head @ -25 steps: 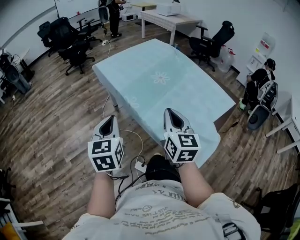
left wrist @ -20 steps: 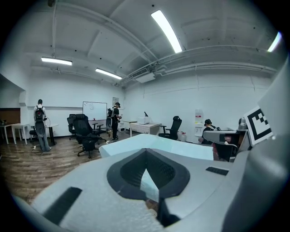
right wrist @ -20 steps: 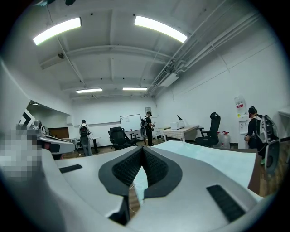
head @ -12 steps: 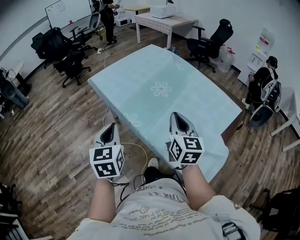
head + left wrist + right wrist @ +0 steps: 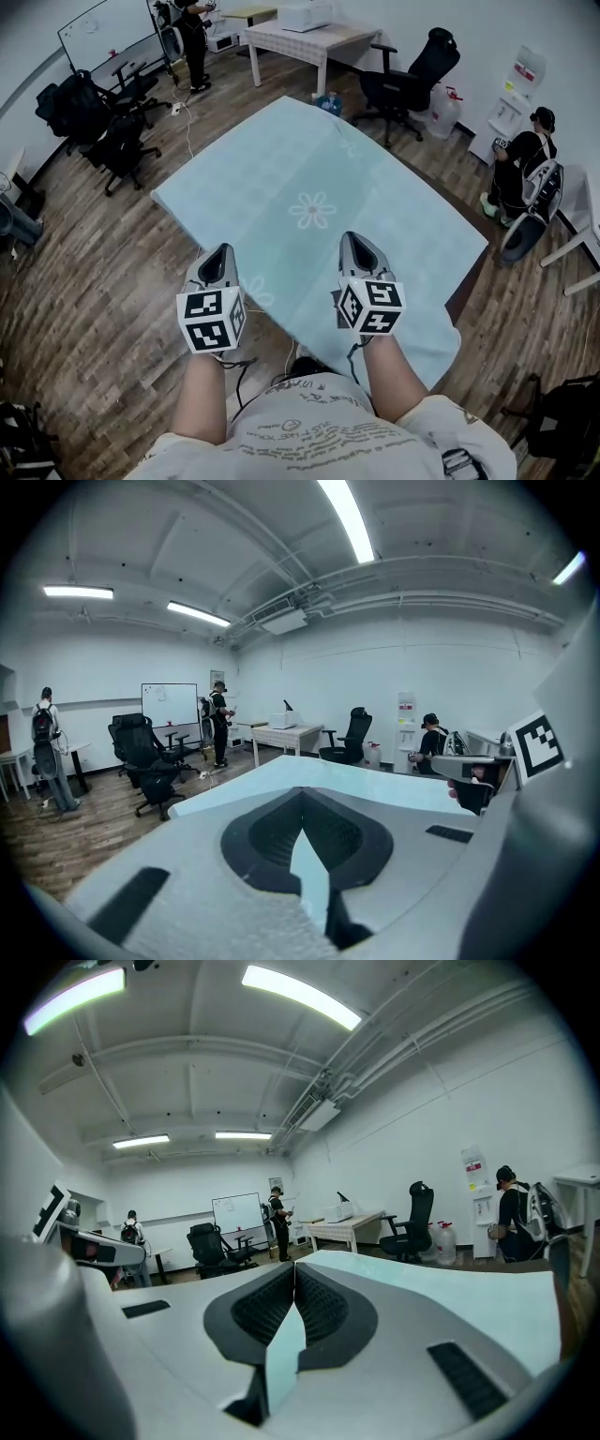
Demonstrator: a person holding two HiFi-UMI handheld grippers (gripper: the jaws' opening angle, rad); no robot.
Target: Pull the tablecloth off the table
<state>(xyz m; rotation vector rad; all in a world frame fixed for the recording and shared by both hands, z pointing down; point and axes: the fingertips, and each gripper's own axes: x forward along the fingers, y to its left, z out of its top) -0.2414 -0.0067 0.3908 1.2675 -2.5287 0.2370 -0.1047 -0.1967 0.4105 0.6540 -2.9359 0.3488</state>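
Observation:
A pale blue tablecloth (image 5: 319,187) with white flower prints lies flat over the long table and hangs over its near edge. My left gripper (image 5: 220,253) hovers by the near left corner of the cloth, jaws shut with nothing between them. My right gripper (image 5: 357,241) hovers over the cloth's near edge, also shut and empty. In the left gripper view the closed left gripper (image 5: 302,794) points along the tablecloth (image 5: 375,782). In the right gripper view the closed right gripper (image 5: 295,1269) points along the tablecloth (image 5: 441,1288).
Black office chairs (image 5: 103,122) stand at the left, another chair (image 5: 412,75) at the far right. A white table (image 5: 295,37) stands behind, with a person (image 5: 192,37) beside it. A second person (image 5: 520,159) crouches at the right. Cables (image 5: 246,370) lie on the wood floor by my feet.
The table has come nearer and lower in view. Both grippers, earlier short of the near edge, now reach over it. Both stay shut.

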